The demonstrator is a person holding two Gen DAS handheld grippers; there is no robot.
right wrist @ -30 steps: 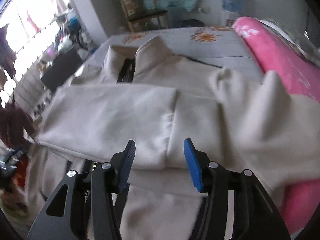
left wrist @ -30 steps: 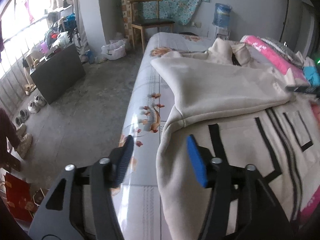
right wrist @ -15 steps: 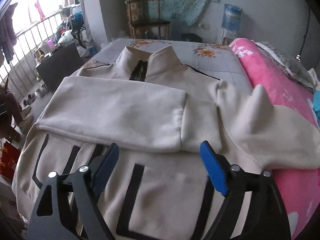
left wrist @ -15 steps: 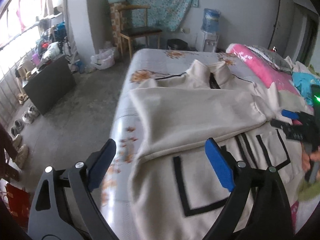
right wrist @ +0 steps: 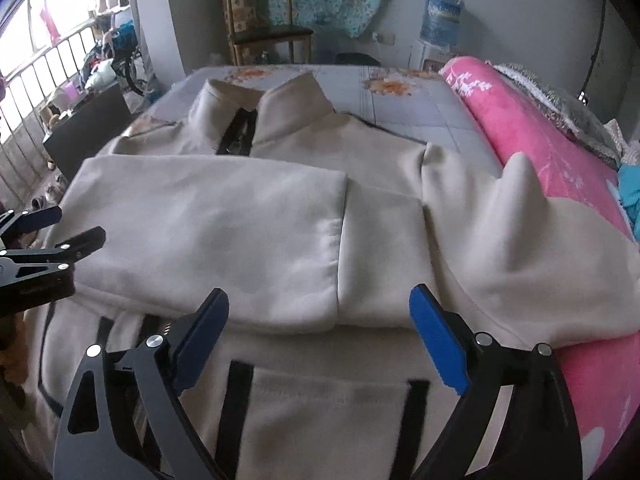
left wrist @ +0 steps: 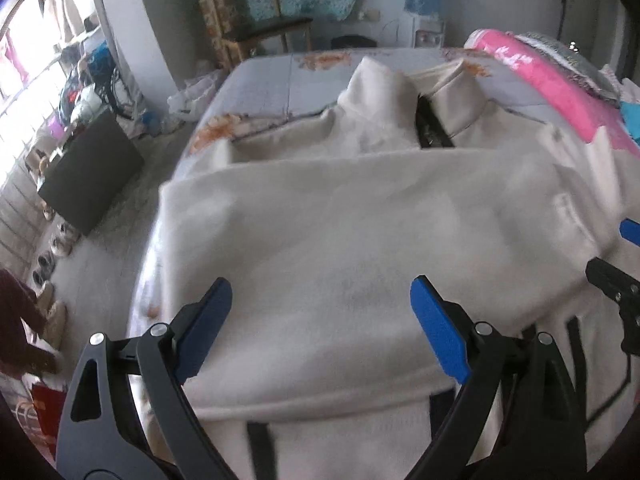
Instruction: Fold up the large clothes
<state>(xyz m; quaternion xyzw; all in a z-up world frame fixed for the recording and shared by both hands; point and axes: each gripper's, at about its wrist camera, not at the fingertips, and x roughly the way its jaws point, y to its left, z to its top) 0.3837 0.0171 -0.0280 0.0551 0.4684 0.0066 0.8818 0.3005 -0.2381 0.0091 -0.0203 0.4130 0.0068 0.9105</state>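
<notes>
Left wrist view: the picture is smeared with motion blur, so the weave and seams of the cream jacket (left wrist: 340, 240) are hard to make out, and its hem is cut off behind the gripper frame at the bottom edge. The left gripper (left wrist: 320, 320) hangs over the jacket with its blue pads spread wide and nothing pinched between them. The jacket lies on the bed (left wrist: 272, 80), front up, collar toward the far end, its dark zipper (left wrist: 432, 128) showing at the neck. One sleeve is folded across the chest. At the right edge only a blue pad tip and a black finger of the right gripper (left wrist: 616, 256) poke in.

Right wrist view: this one is sharper. The right gripper (right wrist: 320, 336) has its jaws opening, wide apart above the fabric, and they grasp nothing. The folded sleeve (right wrist: 208, 232) runs flat across the chest, its cuff ending near the middle. The other sleeve (right wrist: 520, 240) bunches up in two peaks against the pink blanket (right wrist: 552, 152). Black stripes (right wrist: 236, 400) mark the lower front, partly hidden by the gripper arms. The left gripper's fingers enter at the left edge, cut off by the frame.
</notes>
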